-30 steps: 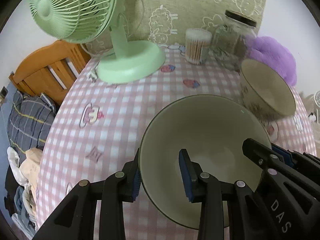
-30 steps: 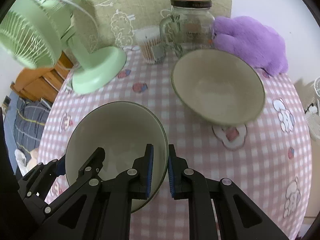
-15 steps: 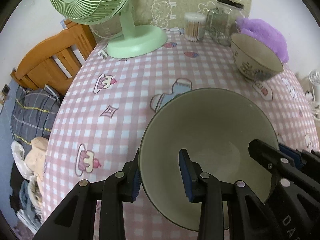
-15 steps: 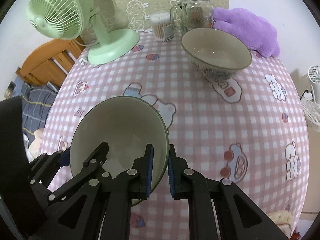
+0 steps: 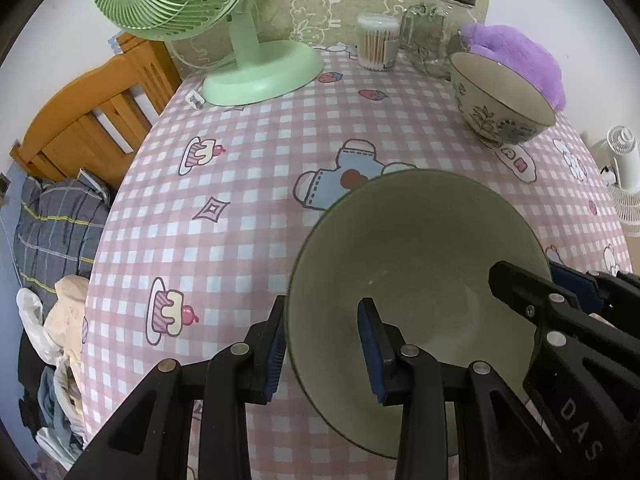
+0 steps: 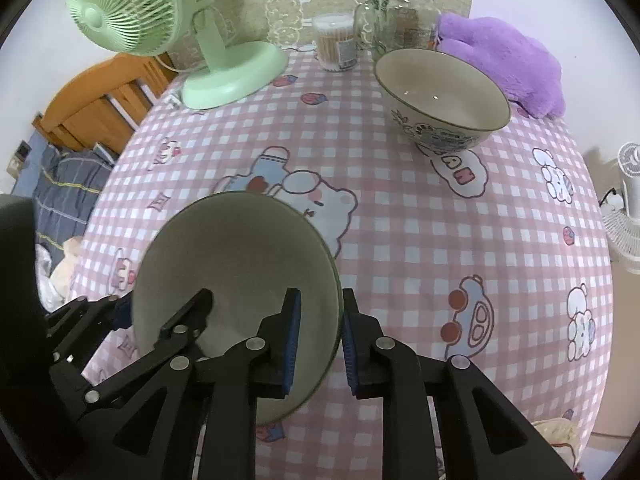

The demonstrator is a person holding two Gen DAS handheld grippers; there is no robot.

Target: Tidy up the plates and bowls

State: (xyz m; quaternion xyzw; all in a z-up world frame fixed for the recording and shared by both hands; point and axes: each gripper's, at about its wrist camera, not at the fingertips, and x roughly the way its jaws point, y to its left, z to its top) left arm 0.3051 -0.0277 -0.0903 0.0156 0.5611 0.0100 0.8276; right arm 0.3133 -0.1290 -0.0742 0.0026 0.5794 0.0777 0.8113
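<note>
A plain pale green bowl is held above the pink checked tablecloth by both grippers. My left gripper is shut on its left rim, one finger inside, one outside. My right gripper is shut on its right rim; it also shows at the right of the left wrist view. A second bowl with a blue flower pattern stands on the table at the far right, also seen in the left wrist view.
At the back stand a green desk fan, a cotton swab tub, a glass jar and a purple plush. A wooden bed frame and bedding lie left of the table. A white fan stands right.
Both grippers have pulled back and up with the green bowl, away from the patterned bowl. More of the tablecloth now shows between the two bowls.
</note>
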